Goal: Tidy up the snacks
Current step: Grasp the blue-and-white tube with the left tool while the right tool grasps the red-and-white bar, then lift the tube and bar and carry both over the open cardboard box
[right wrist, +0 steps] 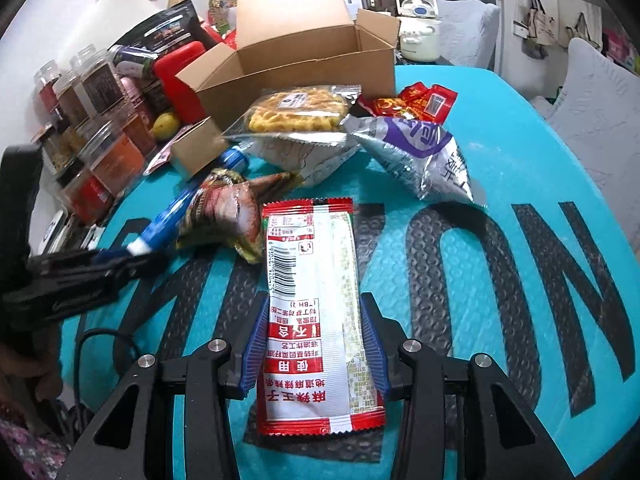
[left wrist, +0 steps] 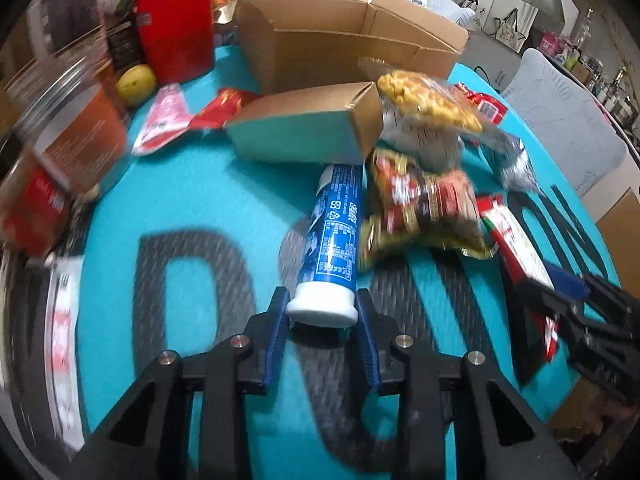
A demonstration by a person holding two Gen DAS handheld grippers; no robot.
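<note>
On the table lies a big teal mat (right wrist: 500,184) with dark letters on it. At the back of the mat stands a big open box (right wrist: 296,64), made of brown card. A small box (left wrist: 304,124) lies on its side in front of it. Jars (right wrist: 100,128) with clear lids stand in a bunch by the left edge, next to a red tub (left wrist: 176,24) and a yellow-green fruit (left wrist: 136,82).

Snacks sit in a pile near the middle. A clear bag of yellow crisps (right wrist: 296,110) rests on top of a white pack. A silver and purple bag (right wrist: 420,156) lies beside it, and red packets (right wrist: 416,104) lie behind that. A dark red and gold bag (left wrist: 424,208) lies just beside a blue tube (left wrist: 332,236).

That tube lies flat, with its white cap toward the left gripper (left wrist: 322,312). Its fingers (left wrist: 280,332) are spread apart, one on each side of the cap, very close to it. I cannot tell if they touch it.

A long red and white packet (right wrist: 312,312) lies flat on the mat. The right gripper (right wrist: 314,344) has its fingers (right wrist: 254,348) spread, one by each long edge of the packet.
</note>
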